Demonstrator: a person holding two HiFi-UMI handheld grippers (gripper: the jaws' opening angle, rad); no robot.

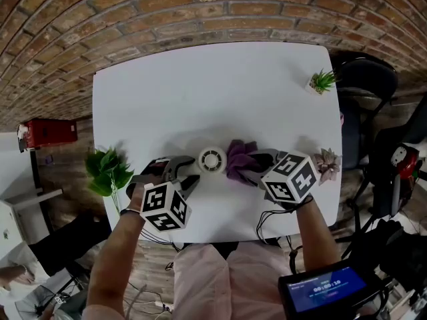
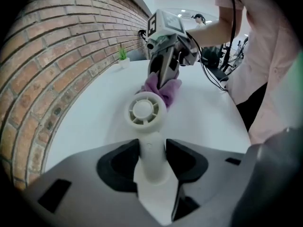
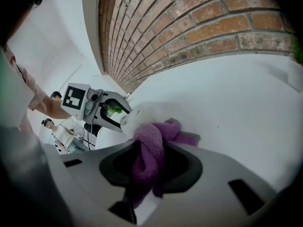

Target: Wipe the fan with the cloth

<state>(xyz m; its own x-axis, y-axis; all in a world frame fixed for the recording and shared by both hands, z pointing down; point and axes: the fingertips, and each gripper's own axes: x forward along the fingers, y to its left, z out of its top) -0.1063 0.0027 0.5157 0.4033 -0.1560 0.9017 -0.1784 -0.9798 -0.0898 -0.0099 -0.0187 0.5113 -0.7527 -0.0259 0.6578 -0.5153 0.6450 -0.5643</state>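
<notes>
A small white hand-held fan [image 1: 211, 159] with a round grille head [image 2: 145, 109] is over the white table [image 1: 200, 92]. My left gripper [image 2: 152, 161] is shut on its handle [image 2: 151, 152], the head pointing away. My right gripper [image 3: 149, 167] is shut on a purple cloth [image 3: 150, 150], which bunches out past the jaws. In the head view the cloth [image 1: 239, 160] lies right against the fan head's right side, between my left gripper [image 1: 183, 176] and my right gripper [image 1: 257, 167]. In the right gripper view the fan [image 3: 138, 115] shows blurred just behind the cloth.
A small potted plant [image 1: 321, 81] stands at the table's far right corner, a pink succulent [image 1: 327, 163] at the right edge, a leafy green plant [image 1: 107, 170] at the left edge. A brick wall [image 1: 167, 12] lies beyond. A black chair [image 1: 363, 79] is at right.
</notes>
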